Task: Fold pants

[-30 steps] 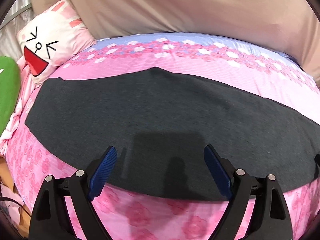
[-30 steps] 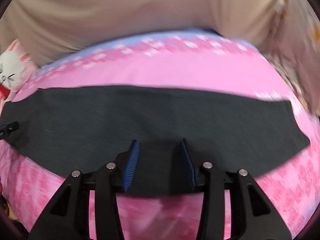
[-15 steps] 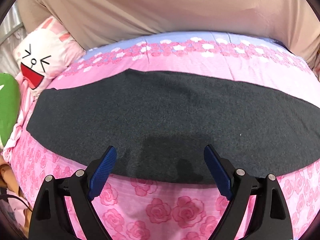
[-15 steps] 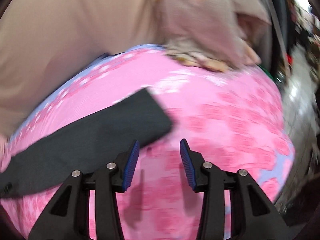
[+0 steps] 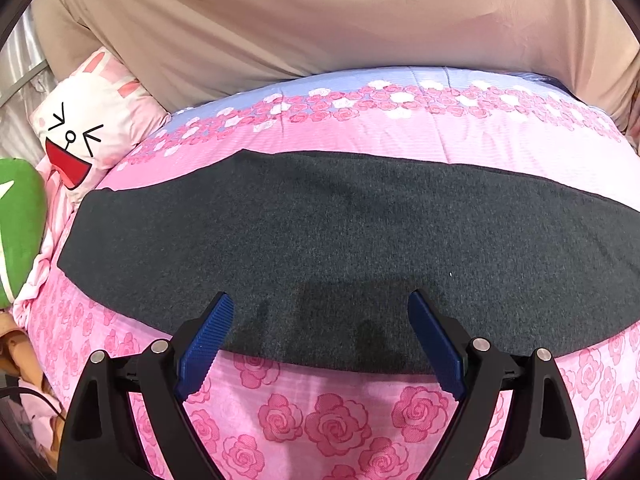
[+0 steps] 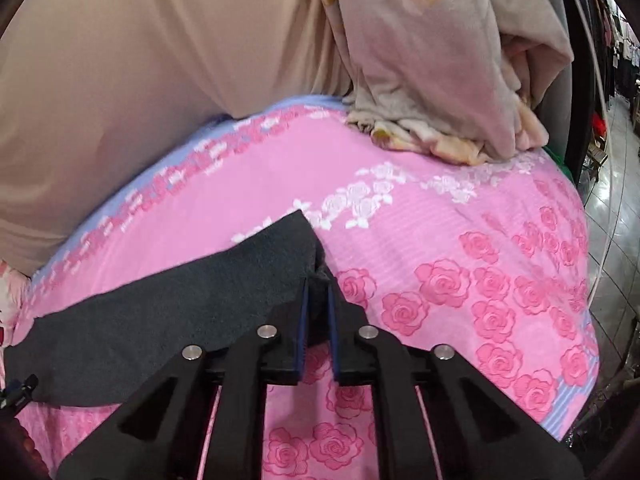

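Note:
The dark grey pants [image 5: 340, 240] lie flat as one long strip across the pink rose bedspread [image 5: 320, 412]. My left gripper [image 5: 320, 332] is open and empty, its blue fingers [image 5: 206, 336] hovering over the strip's near edge around the middle. In the right wrist view the pants [image 6: 168, 312] end at the right. My right gripper [image 6: 316, 308] is shut on the near right corner of the pants, which bunches up between the blue pads.
A rabbit-face pillow [image 5: 84, 128] and a green cushion [image 5: 18, 224] lie at the left end of the bed. A beige sheet [image 5: 320, 16] hangs behind. A pile of fluffy blanket [image 6: 436, 72] sits at the far right, and the bed edge drops to tiled floor [image 6: 616, 184].
My right gripper swung right to the end of the pants and closed on the corner. My left gripper stayed open and drew back slightly toward the near edge.

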Action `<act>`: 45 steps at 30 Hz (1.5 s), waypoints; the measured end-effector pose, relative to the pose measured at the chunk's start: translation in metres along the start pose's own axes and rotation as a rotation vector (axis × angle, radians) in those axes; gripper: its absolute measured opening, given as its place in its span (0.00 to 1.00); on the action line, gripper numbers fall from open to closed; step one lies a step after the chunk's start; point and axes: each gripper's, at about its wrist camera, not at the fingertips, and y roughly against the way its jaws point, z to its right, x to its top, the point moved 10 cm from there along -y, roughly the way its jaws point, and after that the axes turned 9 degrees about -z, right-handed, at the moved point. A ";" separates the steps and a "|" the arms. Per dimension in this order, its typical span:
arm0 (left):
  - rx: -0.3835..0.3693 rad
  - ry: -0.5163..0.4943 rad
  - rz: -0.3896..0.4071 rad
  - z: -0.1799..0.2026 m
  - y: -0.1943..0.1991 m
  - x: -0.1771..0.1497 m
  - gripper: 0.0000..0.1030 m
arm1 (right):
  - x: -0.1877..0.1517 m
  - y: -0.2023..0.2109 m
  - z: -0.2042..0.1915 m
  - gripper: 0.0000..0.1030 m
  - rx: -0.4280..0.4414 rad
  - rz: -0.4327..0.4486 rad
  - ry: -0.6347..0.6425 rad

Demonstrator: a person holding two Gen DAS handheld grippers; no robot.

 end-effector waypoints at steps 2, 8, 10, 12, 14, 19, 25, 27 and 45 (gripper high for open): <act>-0.001 0.000 -0.002 0.001 -0.001 0.000 0.84 | -0.010 -0.002 0.022 0.30 -0.031 -0.019 -0.041; -0.009 -0.004 -0.017 0.008 -0.007 0.000 0.84 | -0.030 -0.020 0.033 0.30 -0.079 -0.079 -0.013; -0.014 -0.009 -0.022 0.012 -0.008 0.000 0.84 | -0.028 -0.027 0.022 0.30 -0.111 -0.086 0.041; -0.020 -0.014 -0.025 0.015 -0.008 -0.001 0.84 | -0.025 -0.036 0.009 0.30 -0.152 -0.095 0.098; -0.015 -0.019 -0.025 0.016 -0.007 -0.002 0.84 | -0.022 -0.040 -0.002 0.30 -0.141 -0.105 0.129; -0.010 -0.005 -0.028 0.012 -0.008 0.000 0.84 | -0.013 -0.050 -0.013 0.12 -0.095 -0.127 0.136; -0.026 0.003 -0.023 0.010 -0.003 0.005 0.84 | 0.006 0.005 0.001 0.11 -0.064 0.006 0.084; -0.037 -0.005 -0.023 0.015 -0.003 0.005 0.84 | -0.006 -0.018 0.015 0.11 -0.083 -0.068 0.074; -0.090 -0.087 -0.024 0.038 0.003 -0.010 0.84 | -0.027 -0.024 -0.009 0.12 -0.119 -0.071 0.073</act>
